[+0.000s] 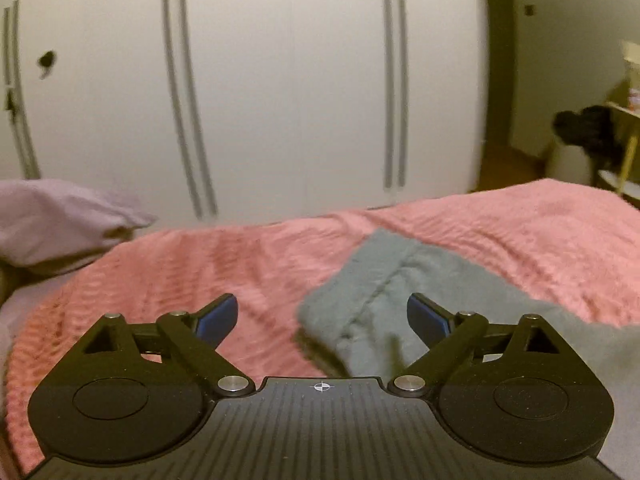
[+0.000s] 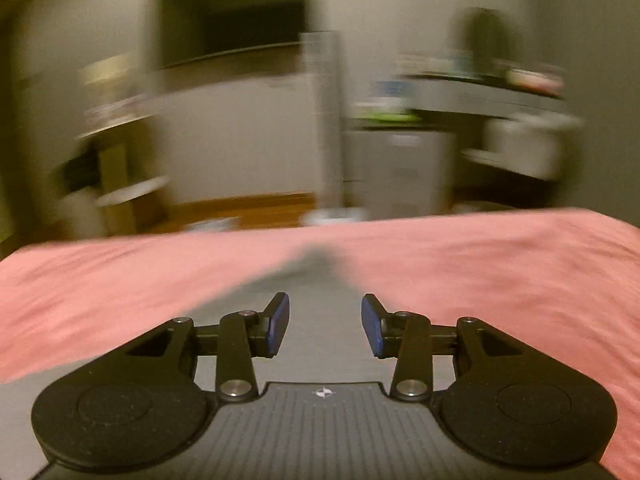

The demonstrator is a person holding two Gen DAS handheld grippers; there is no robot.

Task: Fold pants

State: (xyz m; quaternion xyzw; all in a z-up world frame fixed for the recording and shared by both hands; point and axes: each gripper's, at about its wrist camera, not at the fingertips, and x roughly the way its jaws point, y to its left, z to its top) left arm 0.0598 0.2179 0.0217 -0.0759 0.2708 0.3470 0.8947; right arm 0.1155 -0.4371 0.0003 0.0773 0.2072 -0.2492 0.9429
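Grey pants (image 1: 404,280) lie on a pink blanket (image 1: 224,264) on a bed. In the left wrist view one end of the pants lies ahead between and right of the fingers. My left gripper (image 1: 322,322) is open wide and empty, just above and short of that end. In the blurred right wrist view the grey pants (image 2: 316,320) run away from me as a narrowing strip under the fingers. My right gripper (image 2: 325,326) is open and empty above the cloth.
A lilac pillow (image 1: 60,220) lies at the bed's left. White wardrobe doors (image 1: 280,88) stand behind the bed. A shelf and dark bundle (image 1: 588,128) stand at right. The right wrist view shows a dark screen (image 2: 232,16), shelves and wooden floor (image 2: 248,208) beyond the bed edge.
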